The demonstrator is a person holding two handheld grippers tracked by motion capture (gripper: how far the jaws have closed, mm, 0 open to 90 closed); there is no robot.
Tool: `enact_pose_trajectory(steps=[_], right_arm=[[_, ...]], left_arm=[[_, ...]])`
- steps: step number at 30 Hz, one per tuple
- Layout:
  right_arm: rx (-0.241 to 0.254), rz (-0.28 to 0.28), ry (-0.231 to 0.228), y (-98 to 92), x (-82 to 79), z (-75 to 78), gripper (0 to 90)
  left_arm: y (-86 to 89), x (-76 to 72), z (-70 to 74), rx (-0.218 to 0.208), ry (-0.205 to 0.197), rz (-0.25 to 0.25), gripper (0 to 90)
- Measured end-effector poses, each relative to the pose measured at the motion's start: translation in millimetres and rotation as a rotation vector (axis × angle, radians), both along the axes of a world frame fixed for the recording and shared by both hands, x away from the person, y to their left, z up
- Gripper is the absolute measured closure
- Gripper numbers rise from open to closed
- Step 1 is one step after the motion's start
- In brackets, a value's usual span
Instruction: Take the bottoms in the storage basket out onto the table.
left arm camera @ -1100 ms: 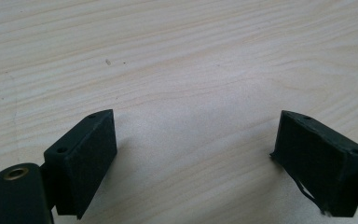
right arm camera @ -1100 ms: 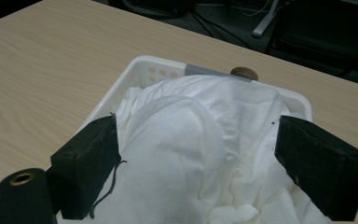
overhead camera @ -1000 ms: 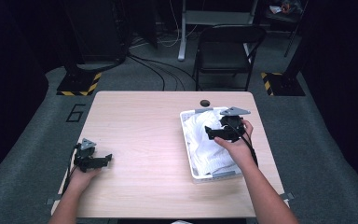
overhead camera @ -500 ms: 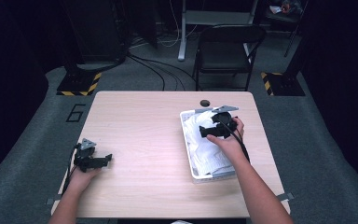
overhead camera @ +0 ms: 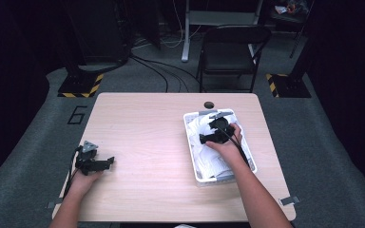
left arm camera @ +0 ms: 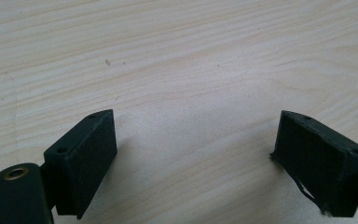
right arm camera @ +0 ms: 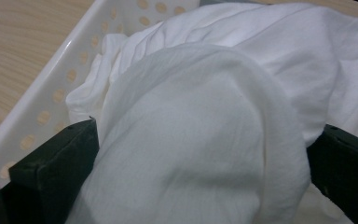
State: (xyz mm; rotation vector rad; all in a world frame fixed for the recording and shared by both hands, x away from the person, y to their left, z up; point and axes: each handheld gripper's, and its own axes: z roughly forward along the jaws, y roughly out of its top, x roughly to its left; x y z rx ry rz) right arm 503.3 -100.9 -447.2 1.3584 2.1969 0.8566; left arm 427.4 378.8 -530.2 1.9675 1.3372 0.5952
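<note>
A white perforated basket [overhead camera: 188, 137] stands on the right half of the wooden table, holding crumpled white cloth [overhead camera: 209, 161]. My right gripper [overhead camera: 204, 138] is low inside the basket and points left. In the right gripper view its jaws [right arm camera: 209, 126] stand wide apart, having just been opening. A rounded fold of the cloth [right arm camera: 261, 42] bulges up between them, next to the basket wall [right arm camera: 51, 93]. My left gripper [overhead camera: 108, 162] rests near the table's front left, open. In the left gripper view its jaws [left arm camera: 196, 121] have bare wood between them.
A small dark round object [overhead camera: 209, 105] lies on the table just behind the basket. A black folding chair [overhead camera: 230, 52] stands beyond the far edge. The table [overhead camera: 142, 128] shows bare wood between my two hands.
My right hand has come left and down, from above the basket's far right corner into the basket over the cloth. The left hand has stayed put.
</note>
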Motion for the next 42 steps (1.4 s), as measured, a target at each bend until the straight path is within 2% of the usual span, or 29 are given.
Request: enact_pose_trajectory(steps=[6,12,16,19,23,28,38,42], right_arm=[[0.006,0.009,0.043,-0.2,6.4,-7.1,0.1],[0.027,0.061,0.087,-1.0,11.4,-13.4,2.7],[0.028,0.07,0.107,-2.0,13.5,-15.6,3.5],[0.012,0.058,0.128,0.0,13.6,-18.3,2.9],[-0.062,0.044,0.151,3.1,15.3,-27.7,0.9],[-0.058,0.016,0.188,2.1,17.2,-32.1,0.0],[-0.102,0.033,0.203,5.9,17.9,-39.2,0.1],[-0.104,0.035,0.22,6.0,18.3,-40.7,7.3]], left_arm=[[0.0,0.1,0.0,0.0,0.0,-0.001,12.6],[0.0,0.1,0.0,0.0,0.0,-0.001,12.6],[0.1,0.1,0.1,0.001,0.001,-0.002,12.6],[0.0,0.1,0.0,0.0,0.0,-0.001,12.6],[0.0,0.1,0.1,0.001,0.001,-0.002,12.6],[0.0,0.1,0.0,0.0,0.0,-0.001,12.6],[0.0,0.1,0.1,0.001,0.001,-0.002,12.6],[0.0,0.1,0.1,0.001,0.001,-0.002,12.6]])
